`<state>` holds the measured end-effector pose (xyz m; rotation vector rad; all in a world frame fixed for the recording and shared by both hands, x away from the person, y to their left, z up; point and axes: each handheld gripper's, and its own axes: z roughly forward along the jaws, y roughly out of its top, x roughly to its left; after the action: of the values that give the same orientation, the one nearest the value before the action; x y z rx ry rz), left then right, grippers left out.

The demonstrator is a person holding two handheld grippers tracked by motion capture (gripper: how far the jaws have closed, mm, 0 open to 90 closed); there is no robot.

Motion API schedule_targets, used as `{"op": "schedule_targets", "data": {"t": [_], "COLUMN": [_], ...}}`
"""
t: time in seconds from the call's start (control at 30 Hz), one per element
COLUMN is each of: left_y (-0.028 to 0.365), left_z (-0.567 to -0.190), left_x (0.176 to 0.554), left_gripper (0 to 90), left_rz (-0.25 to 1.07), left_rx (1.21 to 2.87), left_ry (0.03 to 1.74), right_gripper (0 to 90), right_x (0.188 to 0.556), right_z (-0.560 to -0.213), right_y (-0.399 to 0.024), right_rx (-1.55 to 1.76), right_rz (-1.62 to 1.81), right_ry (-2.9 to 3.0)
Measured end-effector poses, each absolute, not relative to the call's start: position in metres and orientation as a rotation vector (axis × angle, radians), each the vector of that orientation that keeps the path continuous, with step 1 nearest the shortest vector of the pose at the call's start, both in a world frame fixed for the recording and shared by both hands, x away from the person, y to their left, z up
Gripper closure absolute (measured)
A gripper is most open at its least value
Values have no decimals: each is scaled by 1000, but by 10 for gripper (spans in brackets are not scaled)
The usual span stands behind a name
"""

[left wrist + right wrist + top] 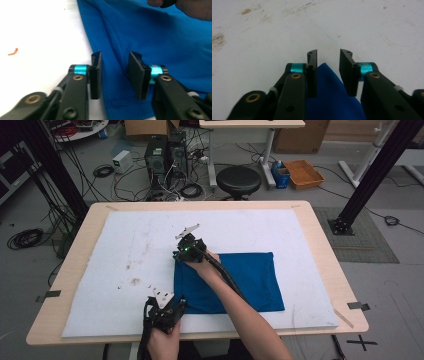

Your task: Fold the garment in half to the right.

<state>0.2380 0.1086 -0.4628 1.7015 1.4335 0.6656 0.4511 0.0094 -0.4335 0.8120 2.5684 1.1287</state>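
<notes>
**Two tongs at the corners of a blue cloth**

I see a folded blue cloth point(235, 282) lying flat on the white mat point(125, 250), toward its near right part. My left gripper point(176, 309) sits at the cloth's near left corner, jaws apart with cloth between them, not pinching. My right gripper point(181, 255) sits at the cloth's far left corner, jaws likewise apart around the corner tip.

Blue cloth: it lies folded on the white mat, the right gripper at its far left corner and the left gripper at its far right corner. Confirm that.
Wrong about the left gripper. In the high view it sits at the near left corner of the blue cloth, not the far right. The right gripper is at the far left corner, on the white mat.
</notes>
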Motion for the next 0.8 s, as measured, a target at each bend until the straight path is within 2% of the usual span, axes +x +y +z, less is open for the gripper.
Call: {"op": "schedule_targets", "data": {"t": [0.07,0.1,0.17,0.23,0.33,0.53,0.8], "left_y": [108,107,103,101,103,111,102], "left_z": [-463,-463,-463,-465,-466,-461,-425], "left_x": [238,238,237,235,235,235,229], "left_gripper": [695,782,833,840,843,857,878], "left_rz": [664,660,669,698,682,580,529], "left_rx": [1704,1710,1720,1704,1686,1658,1628], "left_ry": [1427,1414,1398,1399,1400,1412,1245], "right_gripper": [726,729,736,746,873,887,886], "right_x": [452,454,457,458,458,454,453], "right_z": [-435,-436,-442,-445,-444,-434,-382], "right_y": [10,10,13,15,16,13,-34], "right_rx": [812,826,855,839,810,802,779], "right_rz": [1127,1131,1113,1097,1093,1099,1249], "right_ry": [2563,2561,2579,2600,2611,2584,2560]}}
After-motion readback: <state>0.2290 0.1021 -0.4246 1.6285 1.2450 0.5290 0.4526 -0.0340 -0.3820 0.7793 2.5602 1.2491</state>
